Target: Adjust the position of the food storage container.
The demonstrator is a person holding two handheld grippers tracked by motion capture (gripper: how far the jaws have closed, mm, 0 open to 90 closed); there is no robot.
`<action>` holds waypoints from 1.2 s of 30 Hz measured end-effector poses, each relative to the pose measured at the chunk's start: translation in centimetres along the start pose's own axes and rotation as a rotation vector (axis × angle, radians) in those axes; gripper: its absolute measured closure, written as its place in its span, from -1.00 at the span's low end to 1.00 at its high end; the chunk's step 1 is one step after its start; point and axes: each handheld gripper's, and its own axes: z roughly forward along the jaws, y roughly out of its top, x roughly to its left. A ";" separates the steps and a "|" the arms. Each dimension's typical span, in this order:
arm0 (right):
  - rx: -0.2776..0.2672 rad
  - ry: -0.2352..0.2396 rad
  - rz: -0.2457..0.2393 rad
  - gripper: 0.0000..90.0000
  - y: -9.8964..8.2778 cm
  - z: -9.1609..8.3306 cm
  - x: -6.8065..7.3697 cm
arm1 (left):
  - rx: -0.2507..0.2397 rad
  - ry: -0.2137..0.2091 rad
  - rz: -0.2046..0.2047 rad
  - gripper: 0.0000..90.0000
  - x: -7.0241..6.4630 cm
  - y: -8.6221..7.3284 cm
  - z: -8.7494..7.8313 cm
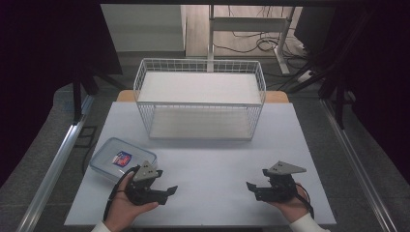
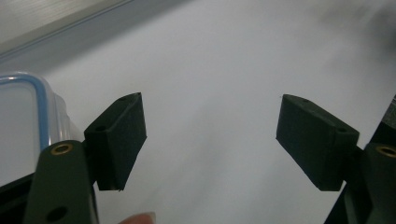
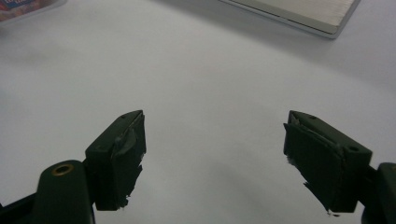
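We have the left hand-held gripper [image 1: 168, 187] low over the near left part of the desk [image 1: 212, 159], its jaws spread wide with nothing between them. The right hand-held gripper [image 1: 250, 186] sits across from it on the near right, likewise released and empty, both pointing inward at bare desk top.

The thing nearest our left hand is a clear plastic food container [image 1: 123, 159] with a blue-edged lid and a small label, lying flat on the desk just beside the left hand-held gripper; in the left gripper view its rounded corner [image 2: 28, 116] sits just left of the left-hand pad. Beyond it, at the far middle of the desk, stands a white wire basket shelf [image 1: 199, 99] with two tiers, both bare.

We judge the container to be light, stiff and rather smooth, so the pads could slide on the lid. Its flat top gives no purchase; we would take it across a short edge, one pad above the lid rim and one below the base, or pinch a side wall. Whether it holds anything we cannot tell.
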 end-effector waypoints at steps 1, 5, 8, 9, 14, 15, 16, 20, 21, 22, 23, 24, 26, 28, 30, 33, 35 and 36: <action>0.002 -0.005 0.001 -0.53 0.1 0.0 0.1 | -0.008 0.000 0.007 -0.47 -0.1 0.1 -0.3; -0.009 -0.001 -0.005 -0.51 0.4 -0.2 0.5 | -0.021 0.003 0.001 -0.47 0.1 0.3 -0.9; -0.008 0.006 -0.005 -0.51 0.5 -0.2 0.5 | -0.023 0.009 -0.009 -0.47 0.6 0.5 -1.1; -0.010 0.007 -0.009 -0.51 0.5 -0.2 0.5 | -0.026 0.014 -0.013 -0.47 0.9 0.7 -1.3; -0.019 0.009 0.000 -0.50 0.7 -0.2 0.2 | -0.057 0.059 -0.009 -0.47 1.9 1.8 -3.0; -0.017 0.009 -0.004 -0.49 0.7 -0.1 0.3 | -0.057 0.068 -0.005 -0.47 2.1 2.0 -3.3; -0.015 0.009 -0.008 -0.49 0.7 -0.1 0.3 | -0.057 0.068 -0.005 -0.47 2.1 2.0 -3.3; 0.001 0.009 -0.023 -0.47 0.8 0.1 0.2 | -0.056 0.106 -0.027 -0.46 4.3 2.6 -5.0; 0.001 0.008 -0.023 -0.47 0.8 0.1 0.2 | -0.059 0.122 -0.037 -0.45 5.0 2.6 -5.3; -0.002 0.006 -0.020 -0.47 0.9 0.0 0.2 | -0.058 0.146 -0.034 -0.44 5.5 2.6 -5.5; -0.006 0.005 -0.019 -0.47 0.9 0.0 0.2 | -0.052 0.166 -0.032 -0.43 5.9 2.6 -5.6; -0.009 0.005 -0.017 -0.47 1.0 0.0 0.2 | -0.041 0.190 -0.026 -0.43 6.5 2.6 -5.7; -0.013 0.003 -0.020 -0.47 1.0 0.0 0.3 | -0.032 0.215 -0.036 -0.37 8.0 2.5 -6.1; -0.008 0.001 -0.021 -0.47 1.1 0.1 0.3 | -0.018 0.240 -0.052 -0.32 9.5 2.4 -6.4; -0.004 -0.004 -0.030 -0.47 1.2 0.3 0.4 | -0.015 0.260 -0.094 -0.26 11.2 2.2 -6.7; -0.006 -0.011 -0.038 -0.47 1.3 0.5 0.5 | -0.015 0.298 -0.145 -0.15 13.2 2.0 -7.1; -0.003 -0.012 -0.041 -0.47 1.3 0.6 0.5 | -0.004 0.330 -0.161 -0.13 14.7 2.0 -7.5; -0.003 -0.013 -0.042 -0.47 1.4 0.7 0.4 | -0.001 0.336 -0.167 -0.11 15.1 2.0 -7.6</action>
